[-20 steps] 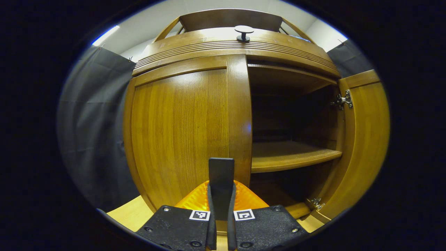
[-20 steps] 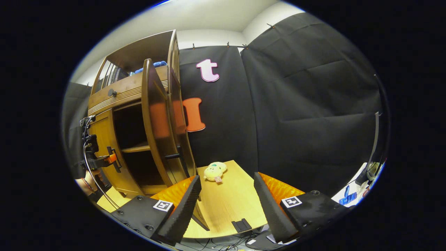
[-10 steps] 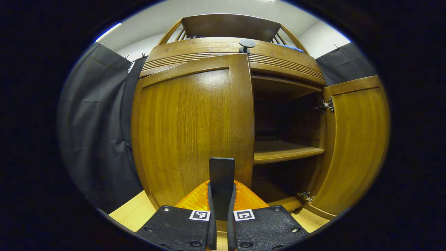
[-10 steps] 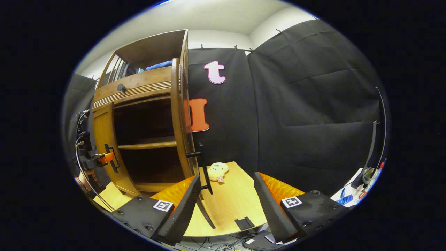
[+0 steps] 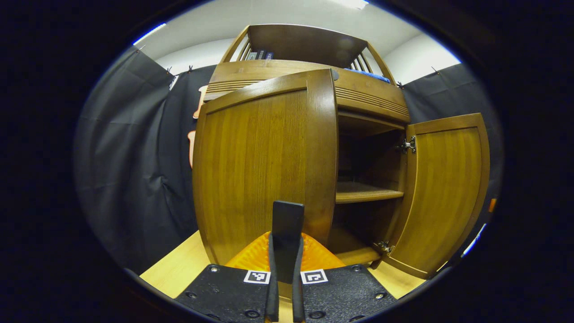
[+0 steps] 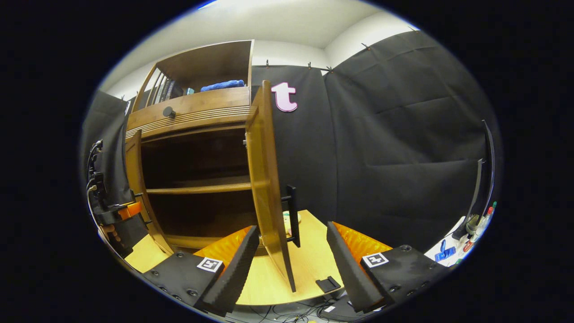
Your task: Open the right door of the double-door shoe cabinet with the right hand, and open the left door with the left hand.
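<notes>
Both shoe cabinet (image 6: 193, 134) doors ajar

The left gripper (image 5: 284, 224) is squeezed tight on something dark. The right gripper (image 6: 291, 244) is held wide open.

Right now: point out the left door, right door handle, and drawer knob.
left door (image 5: 264, 166), left gripper view, front panel
right door handle (image 6: 293, 215), right gripper view, vertical bar
drawer knob (image 6: 168, 111), right gripper view, round head
</notes>
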{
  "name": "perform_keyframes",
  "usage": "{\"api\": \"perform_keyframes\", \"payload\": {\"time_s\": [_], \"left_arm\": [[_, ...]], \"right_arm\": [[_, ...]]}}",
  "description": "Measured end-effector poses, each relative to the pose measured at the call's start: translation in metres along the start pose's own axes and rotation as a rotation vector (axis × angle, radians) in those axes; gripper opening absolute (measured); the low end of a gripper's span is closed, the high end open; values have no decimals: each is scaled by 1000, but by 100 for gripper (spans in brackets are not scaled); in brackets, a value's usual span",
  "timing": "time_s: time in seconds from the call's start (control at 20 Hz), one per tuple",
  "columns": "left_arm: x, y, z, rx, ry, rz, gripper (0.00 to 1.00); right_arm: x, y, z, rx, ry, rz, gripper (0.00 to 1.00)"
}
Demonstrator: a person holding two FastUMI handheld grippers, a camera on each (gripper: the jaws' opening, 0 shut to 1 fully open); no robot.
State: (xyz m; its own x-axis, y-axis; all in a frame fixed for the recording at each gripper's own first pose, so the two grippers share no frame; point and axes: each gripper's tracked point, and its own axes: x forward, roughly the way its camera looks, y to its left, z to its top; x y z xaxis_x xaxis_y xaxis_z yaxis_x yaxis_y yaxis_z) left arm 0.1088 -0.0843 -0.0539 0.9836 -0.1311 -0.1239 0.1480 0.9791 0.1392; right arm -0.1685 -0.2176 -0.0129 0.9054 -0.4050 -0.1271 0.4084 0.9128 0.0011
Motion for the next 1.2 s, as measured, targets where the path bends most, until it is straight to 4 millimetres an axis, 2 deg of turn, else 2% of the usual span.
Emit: {"api": "perform_keyframes", "payload": {"time_s": [0.2,0.35,0.55,0.65,0.75,0.8,1.05,1.1,1.2], "left_arm": [[-21,17,1,-2,12,-37,13],[-31,25,3,10,25,-55,9],[-50,48,5,27,37,-39,11],[-59,62,4,64,39,-26,5],[-68,72,6,93,39,-29,6],[-71,77,8,81,41,-36,1],[-80,102,10,63,51,-34,4],[-81,107,9,60,51,-28,4],[-83,115,10,44,53,-21,3]], "right_arm": [[-10,23,3,-5,-11,-10,98],[-18,40,4,-6,-15,-12,98],[-27,58,3,0,-11,-17,98],[-30,66,3,-7,-13,-21,98],[-31,73,2,-12,-14,-21,98],[-30,78,2,-10,-12,-16,98],[-23,99,3,1,-6,10,98],[-22,103,2,1,-4,19,100],[-21,113,2,-1,0,36,98]]}}
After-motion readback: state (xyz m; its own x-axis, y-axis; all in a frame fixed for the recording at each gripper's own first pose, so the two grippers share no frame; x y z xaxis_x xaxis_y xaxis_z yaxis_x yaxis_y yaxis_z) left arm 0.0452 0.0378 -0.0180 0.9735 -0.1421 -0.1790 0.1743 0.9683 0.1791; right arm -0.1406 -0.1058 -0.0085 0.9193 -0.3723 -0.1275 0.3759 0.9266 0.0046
